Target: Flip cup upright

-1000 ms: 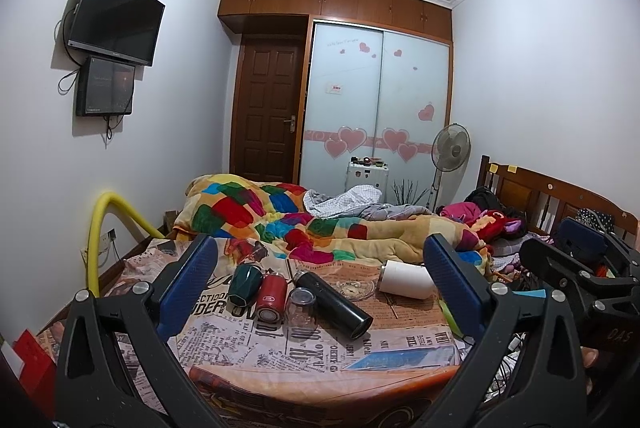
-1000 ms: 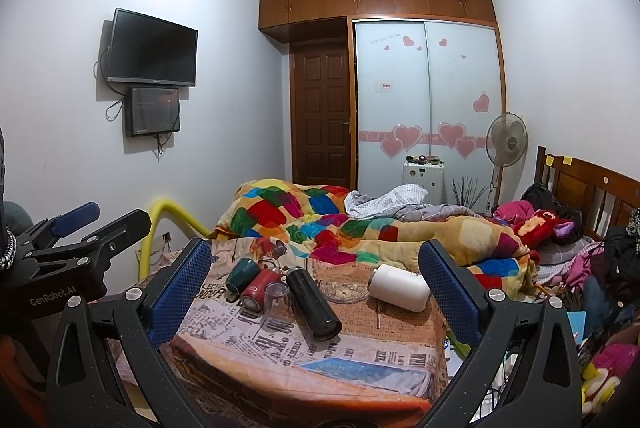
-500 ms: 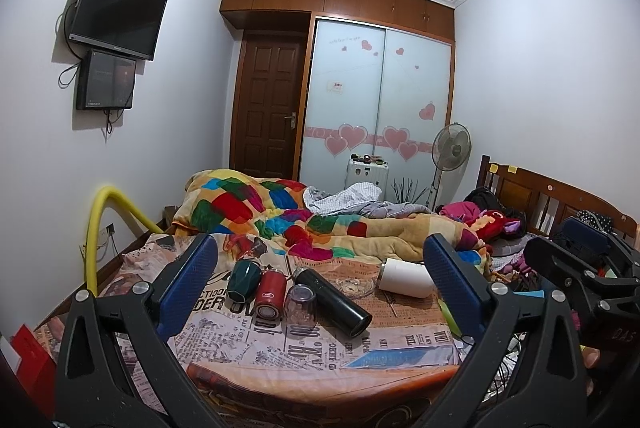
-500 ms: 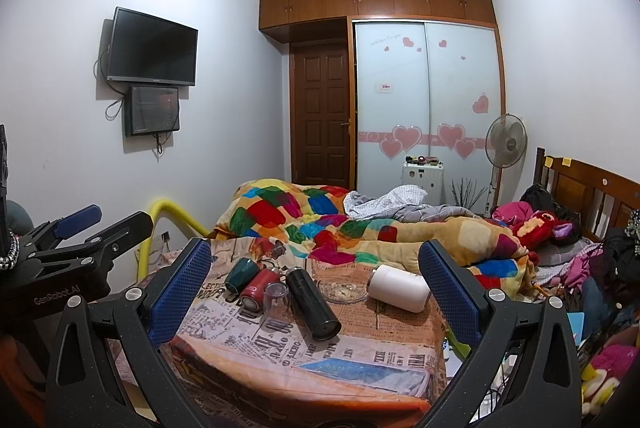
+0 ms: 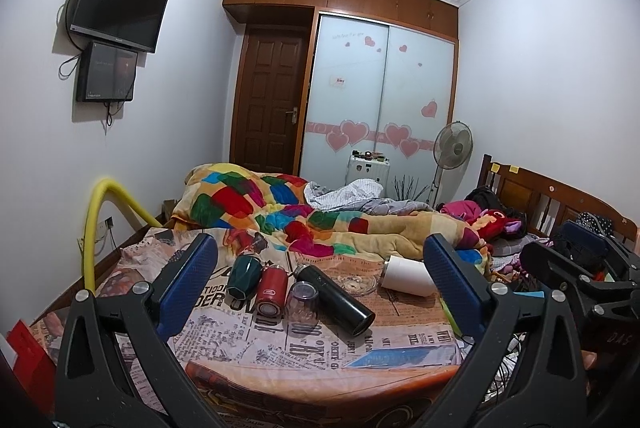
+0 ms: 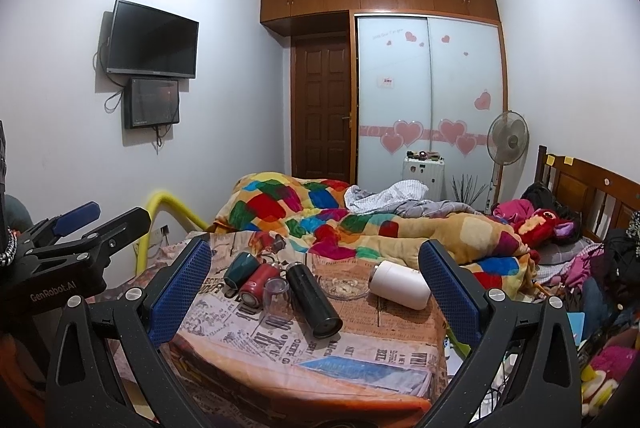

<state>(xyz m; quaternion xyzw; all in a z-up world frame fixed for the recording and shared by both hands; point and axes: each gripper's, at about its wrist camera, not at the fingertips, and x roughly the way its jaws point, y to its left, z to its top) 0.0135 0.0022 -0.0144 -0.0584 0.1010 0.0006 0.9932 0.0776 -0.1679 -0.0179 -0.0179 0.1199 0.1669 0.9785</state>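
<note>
A: Cups [image 5: 241,275] are seen lying on their sides on the newspaper-print cloth [image 5: 328,344]: a green one, and a red one [image 5: 272,289] just beside it, touching or nearly so.

B: And a clear glass [image 5: 303,302] is set mouth-down next, with a black flask [image 5: 336,298] laid diagonally against that group. Whether flask and glass touch cannot be told.

A: A white cup [image 5: 406,275] is seen well apart on the right, also on its side, its mouth turned to the left. A glass dish [image 5: 356,283] is placed between it and the flask.

B: Now the left gripper [image 5: 320,280]: its jaws are spread wide, nothing is held between the blue pads [image 5: 188,284], and it is kept short of the cups, in the air.

A: The same is shown for the right gripper [image 6: 312,288]. Jaws spread wide, nothing pinched, the whole row of cups framed between its pads [image 6: 180,292].

B: In the right view the left gripper is caught at the left edge, beside the table.

A: Behind it all, a patchwork quilt [image 6: 304,208] is heaped on the bed, and a fan [image 6: 507,144] is stood by the wardrobe [image 6: 428,96].
</note>
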